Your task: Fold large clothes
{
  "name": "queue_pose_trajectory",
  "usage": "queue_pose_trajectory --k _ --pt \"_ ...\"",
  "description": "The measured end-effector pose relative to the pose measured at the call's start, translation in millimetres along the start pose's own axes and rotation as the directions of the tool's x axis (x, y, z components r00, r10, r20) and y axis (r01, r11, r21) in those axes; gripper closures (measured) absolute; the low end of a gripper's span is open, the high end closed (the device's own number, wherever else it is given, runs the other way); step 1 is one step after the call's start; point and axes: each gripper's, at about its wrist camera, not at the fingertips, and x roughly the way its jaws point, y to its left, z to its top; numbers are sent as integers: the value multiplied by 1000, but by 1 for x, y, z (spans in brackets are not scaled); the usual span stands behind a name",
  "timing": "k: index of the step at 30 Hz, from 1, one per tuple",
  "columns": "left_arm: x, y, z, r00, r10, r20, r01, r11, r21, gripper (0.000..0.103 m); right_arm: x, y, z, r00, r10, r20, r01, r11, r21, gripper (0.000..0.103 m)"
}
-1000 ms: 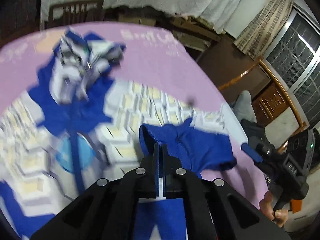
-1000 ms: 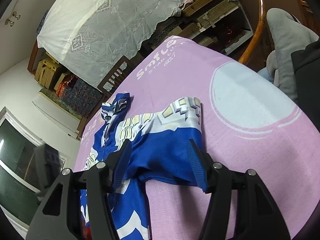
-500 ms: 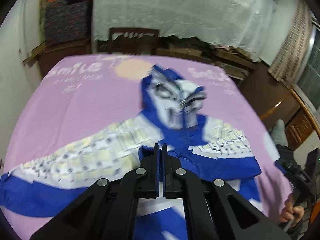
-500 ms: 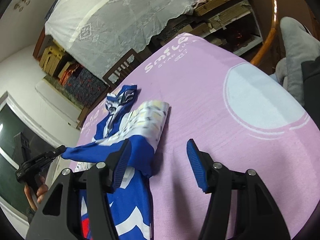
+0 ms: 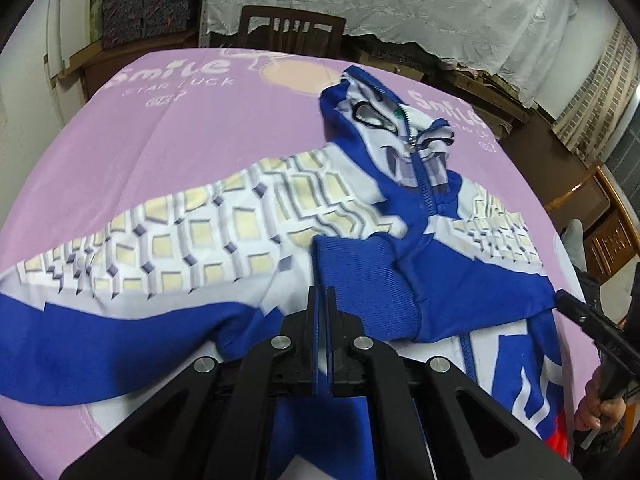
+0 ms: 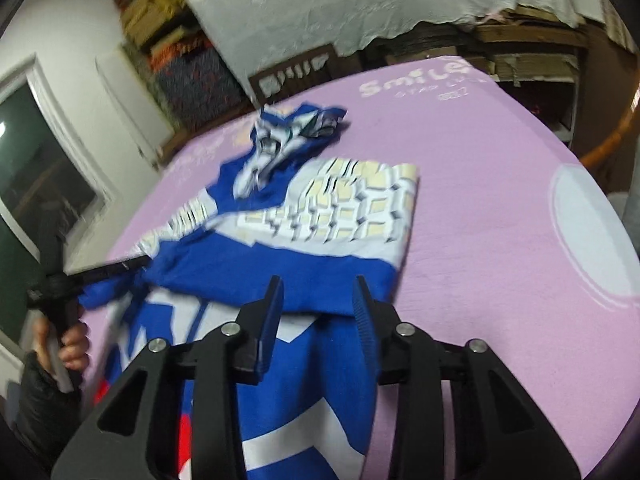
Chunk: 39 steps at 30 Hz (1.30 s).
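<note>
Since a second ago the right sleeve has been carried across the chest: its ribbed blue cuff (image 5: 362, 280), then off toward the lower right of the left wrist view, now lies in the middle of that view, on the body of the hoodie (image 5: 248, 220). The left hand-held gripper (image 5: 320, 300) has its fingers pressed together on a thin layer of blue cloth just below that cuff — most likely the sleeve it carried over, though the exact layer is hard to tell.

In the right wrist view the right hand-held gripper (image 6: 318, 300) is spread wide and holds nothing; its fingertips hover over the folded blue edge of the sleeve in the lower middle of the frame. That view is blurred by motion.

The hoodie lies front up on the pink-covered bench (image 5: 168, 128), zip closed, hood (image 5: 396, 140) toward the upper right of the left wrist view, and the other sleeve stretched flat to the left edge.

As a judgement: this is soft, light knit with a slightly thicker, springier cuff and hem. It will drape and sag between two grip points and slide easily over the smooth cover, so a single pinch drags the rest along. Best holds are the ribbed cuff, the shoulder seam and the hem corners — firm edges that will not slip out of the pads.
</note>
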Motion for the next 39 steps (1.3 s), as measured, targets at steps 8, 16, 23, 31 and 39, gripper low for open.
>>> queue_pose_trajectory --k 8,16,23,31,39 --pt "-18 -3 -1 999 -21 32 20 1000 15 100 23 -17 -6 992 -90 -83 89 996 -14 87" --pt "0 -87 10 990 -144 8 140 973 184 81 14 -13 18 995 -29 -95 33 998 49 82" --pt "52 -77 7 983 -171 -70 177 980 94 81 43 -6 69 997 12 -79 -4 995 100 81" --pt "62 -48 13 946 -317 -73 317 948 -17 89 89 -51 64 994 15 -110 9 977 214 89" --pt "45 -46 17 955 -293 -37 293 956 -6 92 75 -57 66 994 -59 -96 77 978 192 86"
